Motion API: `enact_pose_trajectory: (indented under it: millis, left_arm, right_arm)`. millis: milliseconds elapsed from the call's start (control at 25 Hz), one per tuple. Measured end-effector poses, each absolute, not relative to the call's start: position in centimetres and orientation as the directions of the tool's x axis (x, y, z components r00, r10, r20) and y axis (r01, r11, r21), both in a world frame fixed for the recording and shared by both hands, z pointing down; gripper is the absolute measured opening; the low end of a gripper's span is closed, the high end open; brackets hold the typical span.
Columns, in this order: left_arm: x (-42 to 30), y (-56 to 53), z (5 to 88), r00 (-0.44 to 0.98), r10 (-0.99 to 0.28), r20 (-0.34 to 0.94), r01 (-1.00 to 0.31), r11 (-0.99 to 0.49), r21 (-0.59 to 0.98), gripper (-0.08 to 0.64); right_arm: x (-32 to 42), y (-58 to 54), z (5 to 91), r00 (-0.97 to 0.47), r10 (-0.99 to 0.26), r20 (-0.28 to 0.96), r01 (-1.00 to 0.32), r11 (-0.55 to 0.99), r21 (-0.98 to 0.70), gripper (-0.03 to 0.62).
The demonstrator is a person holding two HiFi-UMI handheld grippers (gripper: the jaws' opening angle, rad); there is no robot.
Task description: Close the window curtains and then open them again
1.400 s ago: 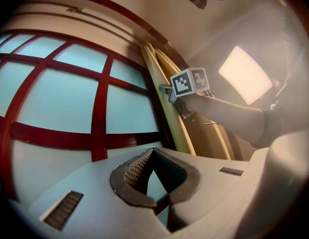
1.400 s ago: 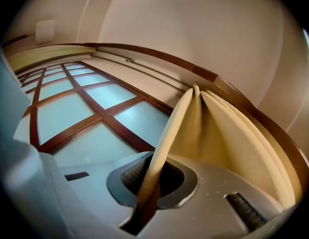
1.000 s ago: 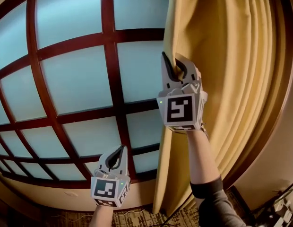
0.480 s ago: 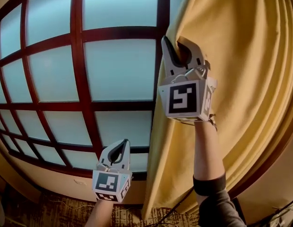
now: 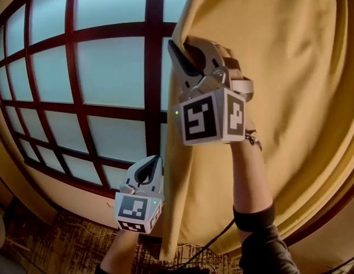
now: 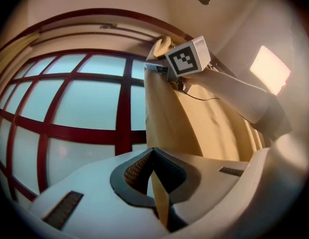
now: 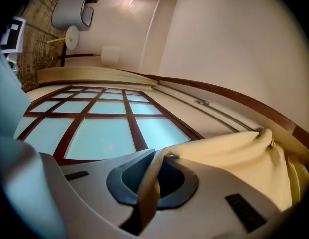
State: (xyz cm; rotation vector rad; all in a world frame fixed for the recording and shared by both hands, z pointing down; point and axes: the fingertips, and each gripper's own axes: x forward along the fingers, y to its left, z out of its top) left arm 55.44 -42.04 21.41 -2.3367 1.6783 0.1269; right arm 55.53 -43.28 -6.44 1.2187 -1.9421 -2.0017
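Yellow curtain (image 5: 291,67) edge clamped in rt hand-held gripper (image 5: 180,43); lt hand-held gripper (image 5: 155,161) closed, just beside edge, lower.

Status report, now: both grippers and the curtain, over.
Left gripper shut on curtain edge, low. Right gripper shut on same edge, higher. Window partly uncovered. Nothing in the way.

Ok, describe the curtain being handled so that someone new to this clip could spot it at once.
Start at the big window with dark red bars and pale blue panes. Over its right side hangs the curtain, falling in folds toward the floor. It is plain yellow cloth against the gridded glass, and its left edge is pinched high up by the right claw and lower down by the left claw.
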Motion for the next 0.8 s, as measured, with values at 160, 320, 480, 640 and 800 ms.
enact_pose_trajectory:
  millis: [160, 320, 480, 640, 800]
  left_arm:
    - [48.4, -41.8, 21.9, 0.229, -0.948, -0.221, -0.972, -0.21, -0.108, 0.0]
    - [43.4, -41.3, 21.7, 0.175, -0.96, -0.219, -0.984, -0.162, -0.074, 0.0]
    - [39.8, -40.3, 21.8, 0.133, -0.967, -0.217, -0.991, -0.124, -0.051, 0.0]
    - [36.9, -39.1, 22.5, 0.11, -0.972, -0.209, -0.994, -0.103, -0.043, 0.0]
    - [35.4, -37.9, 23.0, 0.129, -0.972, -0.194, -0.991, -0.12, -0.059, 0.0]
  right_arm:
    - [50.3, -43.1, -6.5, -0.695, -0.563, -0.448, -0.409, -0.203, 0.89, 0.015]
    - [44.2, -42.4, -5.6, -0.743, -0.554, -0.377, -0.32, -0.201, 0.926, 0.012]
    - [37.8, -39.8, -4.5, -0.808, -0.473, -0.351, -0.321, -0.146, 0.936, 0.014]
    - [34.6, -37.7, -5.9, -0.807, -0.445, -0.388, -0.359, -0.154, 0.921, 0.014]
    - [34.4, -37.1, -6.2, -0.779, -0.48, -0.404, -0.362, -0.181, 0.914, 0.015]
